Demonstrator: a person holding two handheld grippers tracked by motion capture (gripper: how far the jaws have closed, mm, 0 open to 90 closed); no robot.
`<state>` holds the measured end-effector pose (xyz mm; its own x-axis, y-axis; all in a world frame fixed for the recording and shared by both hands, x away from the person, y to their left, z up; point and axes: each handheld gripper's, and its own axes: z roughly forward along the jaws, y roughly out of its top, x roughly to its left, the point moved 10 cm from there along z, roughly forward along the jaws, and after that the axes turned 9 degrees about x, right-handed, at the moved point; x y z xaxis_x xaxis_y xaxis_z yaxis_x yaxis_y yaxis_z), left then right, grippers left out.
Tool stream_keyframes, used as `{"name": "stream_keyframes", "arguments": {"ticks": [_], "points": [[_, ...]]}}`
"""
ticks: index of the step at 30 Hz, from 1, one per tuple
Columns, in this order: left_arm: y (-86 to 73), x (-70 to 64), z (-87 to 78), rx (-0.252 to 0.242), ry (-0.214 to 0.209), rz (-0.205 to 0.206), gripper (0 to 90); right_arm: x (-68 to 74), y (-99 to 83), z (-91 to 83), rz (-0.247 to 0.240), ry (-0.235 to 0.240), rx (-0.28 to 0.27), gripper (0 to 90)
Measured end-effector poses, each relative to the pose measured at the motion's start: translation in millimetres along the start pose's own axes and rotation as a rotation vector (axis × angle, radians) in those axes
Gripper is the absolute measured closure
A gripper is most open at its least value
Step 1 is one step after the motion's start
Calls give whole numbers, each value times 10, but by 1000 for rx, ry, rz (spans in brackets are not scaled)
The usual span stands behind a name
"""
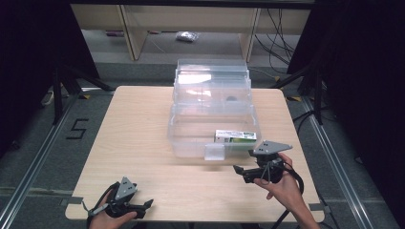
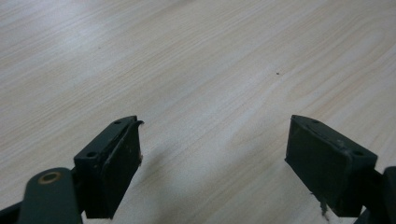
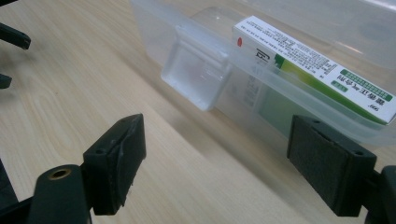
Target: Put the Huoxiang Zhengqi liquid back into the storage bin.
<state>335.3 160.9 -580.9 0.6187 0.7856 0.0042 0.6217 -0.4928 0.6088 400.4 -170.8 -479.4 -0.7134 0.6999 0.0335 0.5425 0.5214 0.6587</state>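
Note:
A clear plastic box [image 1: 177, 138] stands on the wooden table [image 1: 138, 138] with its lid [image 1: 212, 78] swung open behind it. A white and green carton [image 1: 235, 136] lies inside at the front right corner. My right gripper [image 1: 243, 161] hovers open just in front of that corner, nothing between its jaws. In the right gripper view, the right gripper [image 3: 215, 163] faces the box wall [image 3: 243, 88], its latch tab [image 3: 196, 77] and the carton [image 3: 317, 65]. My left gripper [image 1: 145, 207] rests open near the table's front left edge. The left gripper [image 2: 215, 163] has bare wood between its jaws.
Black stands [image 1: 62, 81] flank the table on both sides. A floor marking "5" [image 1: 76, 129] lies to the left. Shelving legs [image 1: 133, 33] and cables [image 1: 277, 33] are on the floor behind. Bare tabletop spreads left of the box.

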Motion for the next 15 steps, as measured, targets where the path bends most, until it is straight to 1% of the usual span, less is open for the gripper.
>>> {"name": "stream_keyframes", "arguments": {"ticks": [1,2,3,4,5,6,8,9,10,11,13,14,15], "points": [[0,-1,0,0,-1,1,175,-7,-20,7,-5,-11,-1,207],[1,-11,0,-2,-7,-2,175,3,-30,16,-9,0,2,207],[6,-17,4,-8,-9,-8,175,7,-52,13,2,-10,7,206],[6,-14,4,-8,-8,-9,174,21,-73,15,7,-4,11,206],[7,-16,3,-9,-8,-11,175,18,-81,31,2,-3,3,206],[-4,2,1,2,2,-1,175,23,-91,37,-6,1,3,206],[2,-11,6,-4,-6,-5,175,33,-111,44,-3,5,2,205],[6,-15,6,-8,-8,-10,175,49,-137,35,27,4,15,204],[6,-15,5,-8,-8,-10,175,31,-134,50,-1,-2,1,204],[7,-16,4,-8,-8,-9,175,42,-153,52,12,0,10,203],[4,-15,6,-7,-8,-10,174,54,-164,65,1,10,9,202],[-6,8,3,3,4,-2,175,56,-171,68,2,12,7,200],[-3,4,2,0,1,-2,175,58,-186,66,10,8,12,197]]}}
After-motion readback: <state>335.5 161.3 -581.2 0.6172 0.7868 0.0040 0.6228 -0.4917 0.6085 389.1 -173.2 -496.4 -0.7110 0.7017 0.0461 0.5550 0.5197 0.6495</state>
